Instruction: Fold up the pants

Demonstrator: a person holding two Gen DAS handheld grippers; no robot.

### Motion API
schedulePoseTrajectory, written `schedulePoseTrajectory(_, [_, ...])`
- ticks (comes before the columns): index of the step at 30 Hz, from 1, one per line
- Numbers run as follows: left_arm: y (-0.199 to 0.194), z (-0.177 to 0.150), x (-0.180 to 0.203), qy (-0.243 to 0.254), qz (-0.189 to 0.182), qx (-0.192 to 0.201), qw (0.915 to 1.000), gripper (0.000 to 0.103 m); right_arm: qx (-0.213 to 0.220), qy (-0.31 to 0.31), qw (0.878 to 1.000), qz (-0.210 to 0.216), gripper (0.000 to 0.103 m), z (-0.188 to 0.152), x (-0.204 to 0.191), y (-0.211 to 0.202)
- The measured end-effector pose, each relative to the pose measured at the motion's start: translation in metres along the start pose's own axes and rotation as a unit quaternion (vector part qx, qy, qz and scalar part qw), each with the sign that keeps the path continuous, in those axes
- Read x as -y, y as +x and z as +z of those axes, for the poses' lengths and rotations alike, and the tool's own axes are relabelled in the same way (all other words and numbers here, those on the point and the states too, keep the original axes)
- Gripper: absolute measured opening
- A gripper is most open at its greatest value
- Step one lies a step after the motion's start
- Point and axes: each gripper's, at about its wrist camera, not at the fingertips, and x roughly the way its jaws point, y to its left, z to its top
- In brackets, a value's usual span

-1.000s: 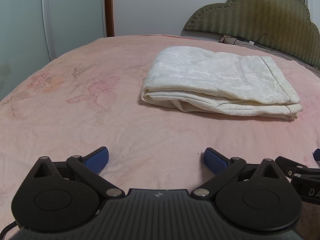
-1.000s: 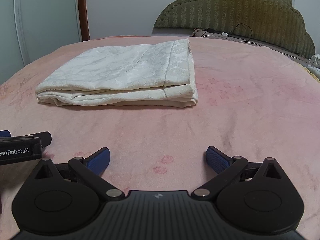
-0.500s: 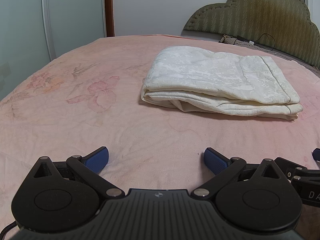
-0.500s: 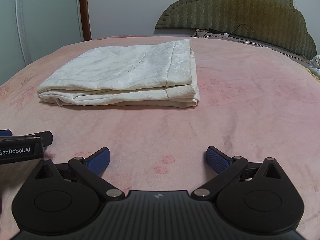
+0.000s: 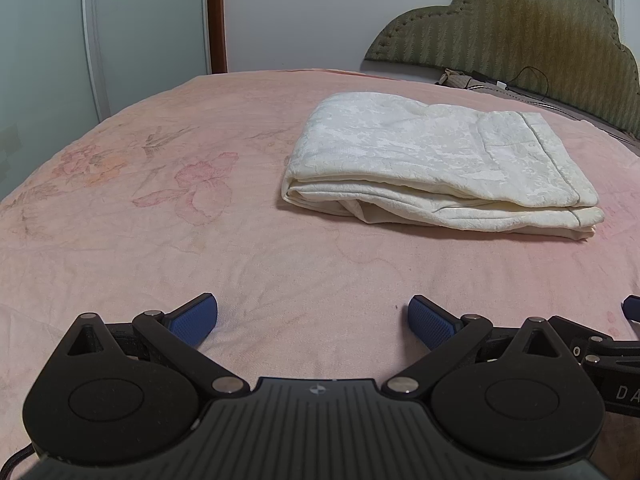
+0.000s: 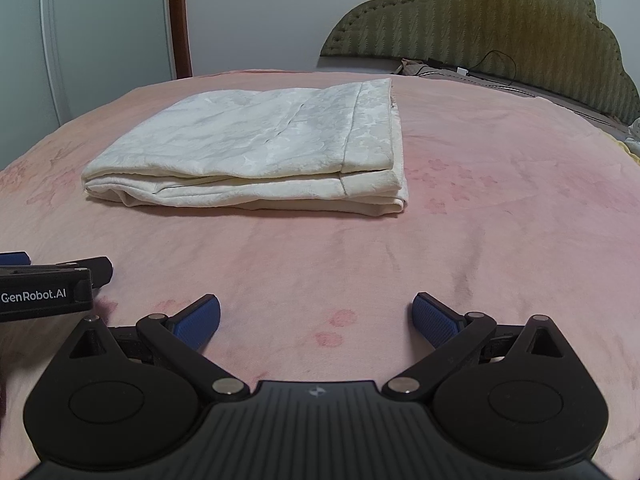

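The cream-white pants [image 5: 436, 164] lie folded into a flat rectangular stack on the pink bedspread [image 5: 160, 220], ahead and to the right in the left wrist view. In the right wrist view the pants [image 6: 256, 152] lie ahead and to the left. My left gripper [image 5: 313, 318] is open and empty, low over the bedspread, well short of the pants. My right gripper [image 6: 316, 316] is open and empty too, at the same distance. The left gripper's body [image 6: 48, 284] shows at the left edge of the right wrist view.
An olive upholstered headboard [image 5: 520, 32] stands at the far right end of the bed, with a cable and small items [image 5: 496, 82] at its foot. A pale wardrobe [image 5: 80, 40] and wall stand beyond the bed's far edge.
Both grippers stay open. The right wrist view has shifted slightly, so the pants sit a little further right in it. The left gripper has hardly moved.
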Motion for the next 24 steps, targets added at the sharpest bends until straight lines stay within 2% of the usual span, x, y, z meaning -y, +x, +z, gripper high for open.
schedulePoseTrajectory(24, [0.0003,0.0003,0.0003,0.000,0.000,0.000,1.0000,0.103,-0.001,-0.008,1.000,0.009,0.103,-0.0004,0.0001,-0.0003])
